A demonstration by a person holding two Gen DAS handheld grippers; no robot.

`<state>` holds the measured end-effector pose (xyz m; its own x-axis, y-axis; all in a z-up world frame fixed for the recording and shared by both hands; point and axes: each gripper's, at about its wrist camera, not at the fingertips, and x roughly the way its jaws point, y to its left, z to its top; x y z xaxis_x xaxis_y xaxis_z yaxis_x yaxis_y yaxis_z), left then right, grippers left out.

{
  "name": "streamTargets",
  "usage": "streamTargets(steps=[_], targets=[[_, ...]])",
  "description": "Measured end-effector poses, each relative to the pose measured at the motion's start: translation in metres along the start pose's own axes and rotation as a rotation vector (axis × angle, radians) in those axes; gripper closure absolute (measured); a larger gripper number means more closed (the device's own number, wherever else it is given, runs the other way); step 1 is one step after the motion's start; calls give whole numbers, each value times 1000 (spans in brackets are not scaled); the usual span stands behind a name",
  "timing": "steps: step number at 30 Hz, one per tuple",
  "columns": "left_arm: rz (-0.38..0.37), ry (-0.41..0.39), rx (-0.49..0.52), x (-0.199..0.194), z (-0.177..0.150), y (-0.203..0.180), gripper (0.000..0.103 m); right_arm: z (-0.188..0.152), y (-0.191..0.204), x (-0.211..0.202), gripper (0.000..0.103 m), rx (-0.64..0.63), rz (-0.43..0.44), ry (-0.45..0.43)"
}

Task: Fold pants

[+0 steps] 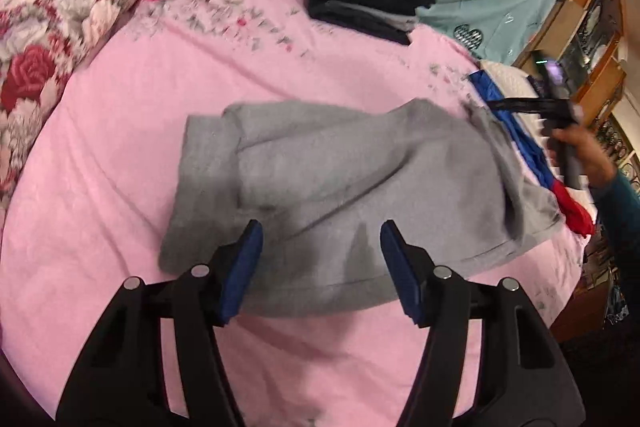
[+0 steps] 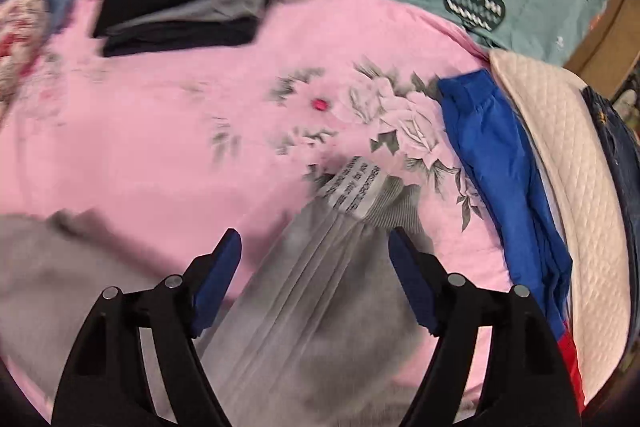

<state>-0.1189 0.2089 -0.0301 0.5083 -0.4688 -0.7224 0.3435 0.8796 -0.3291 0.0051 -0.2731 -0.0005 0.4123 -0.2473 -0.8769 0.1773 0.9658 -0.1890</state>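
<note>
The gray pants (image 1: pixel 320 187) lie partly folded on the pink bed (image 1: pixel 140 107), a loose bundle with its long axis running left to right across the left wrist view. They sit just ahead of and below the left hand-held gripper (image 1: pixel 321 239), whose jaws are spread wide and hold nothing; the near hem of the bundle lies between and just past its fingertips.

The right hand-held gripper (image 2: pixel 315 249) is likewise spread and empty. In its own view a narrower part of the pants (image 2: pixel 312 307) runs straight out between its jaws, long axis pointing away from it and a little right, ending at a ribbed band with a white care label (image 2: pixel 356 187) just beyond the tips. In the left view the right hand (image 1: pixel 580 151) is over the right end of the bundle.

Each hand-held gripper is near its own end, the right one closer to the cloth. I judge the next fold turns on that ribbed end: it points away from the right hand-held gripper and would need carrying leftward over the bundle.

Beyond both lies a dark folded stack (image 1: pixel 360 3); blue cloth (image 2: pixel 500 179) lies to the right.
</note>
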Motion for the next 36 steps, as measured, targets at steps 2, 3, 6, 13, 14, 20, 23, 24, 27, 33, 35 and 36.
streamTargets(steps=[2, 3, 6, 13, 14, 20, 23, 24, 27, 33, 35, 36], targets=[[-11, -17, 25, 0, 5, -11, 35, -4, 1, 20, 27, 19, -31, 14], [-18, -13, 37, 3, 5, -16, 35, -5, 4, 28, 28, 13, -62, 22], [1, 50, 75, 25, 3, -25, 34, -12, -7, 45, 70, 26, -29, 59], [13, 160, 39, 47, -2, 0, 35, -38, -74, -22, 96, 166, 183, -119], [-3, 174, 30, 45, -2, 5, 37, -45, -90, -39, 96, 222, 235, -159], [-24, 228, 35, 44, 3, 11, 40, -162, -204, -121, 96, 600, 506, -383], [-42, 247, 32, 44, 7, 14, 42, -238, -235, -118, 96, 764, 573, -382], [-45, 253, 28, 44, 8, 16, 43, -262, -242, -111, 96, 815, 589, -366], [-45, 282, 1, 46, 15, 21, 47, -299, -240, -94, 96, 868, 590, -313], [-16, 295, -8, 46, 16, 20, 49, -325, -252, -75, 76, 981, 582, -143], [0, 290, -5, 43, 15, 18, 50, -333, -263, -88, 65, 1009, 571, -177], [8, 285, -6, 40, 15, 16, 50, -336, -266, -97, 49, 1004, 543, -192]])
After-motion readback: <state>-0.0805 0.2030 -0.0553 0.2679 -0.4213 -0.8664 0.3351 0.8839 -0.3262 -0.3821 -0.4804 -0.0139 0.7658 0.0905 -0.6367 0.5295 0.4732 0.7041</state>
